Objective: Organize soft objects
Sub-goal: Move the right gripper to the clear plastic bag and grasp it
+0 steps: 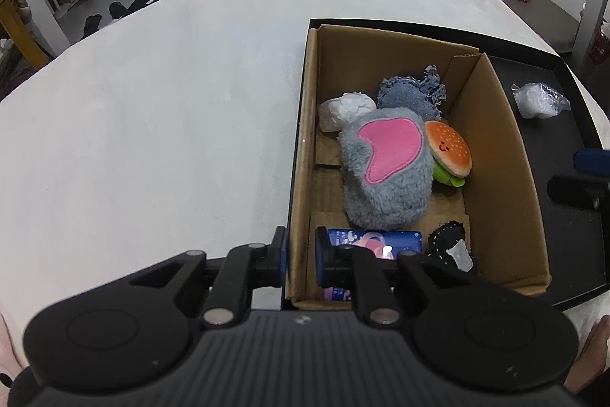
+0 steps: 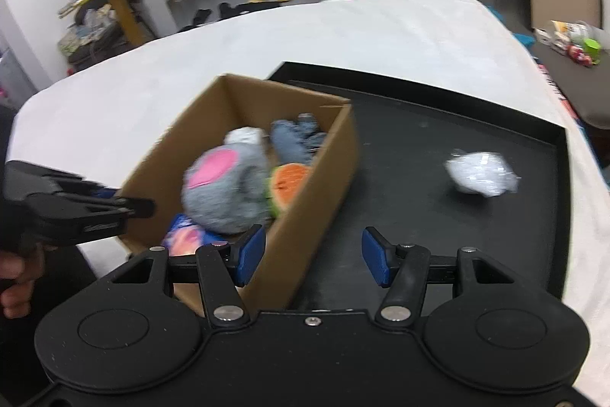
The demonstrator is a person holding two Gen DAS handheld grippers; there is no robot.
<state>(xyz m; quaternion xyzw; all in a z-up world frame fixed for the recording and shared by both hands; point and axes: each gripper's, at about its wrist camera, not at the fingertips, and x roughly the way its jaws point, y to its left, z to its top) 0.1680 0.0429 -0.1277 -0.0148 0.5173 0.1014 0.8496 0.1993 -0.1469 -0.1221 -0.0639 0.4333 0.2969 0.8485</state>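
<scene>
A cardboard box [image 1: 495, 155] stands in a black tray [image 1: 568, 216] on a white bed. In it lie a grey plush with a pink patch [image 1: 385, 170], a burger toy [image 1: 450, 151], a denim piece [image 1: 411, 94], a white wad [image 1: 345, 109], a blue packet [image 1: 375, 241] and a black knit item [image 1: 450, 243]. My left gripper [image 1: 300, 260] is shut on the box's left wall. My right gripper [image 2: 312, 256] is open, astride the box's right wall [image 2: 305, 239]. A white plastic-wrapped wad [image 2: 482, 174] lies on the tray, ahead and right of it.
The white bed [image 1: 152, 121] spreads to the left of and behind the tray. The tray's raised rim [image 2: 564, 216] lies to the right. Room clutter, shelves and a yellow table [image 2: 122, 2] stand beyond the bed.
</scene>
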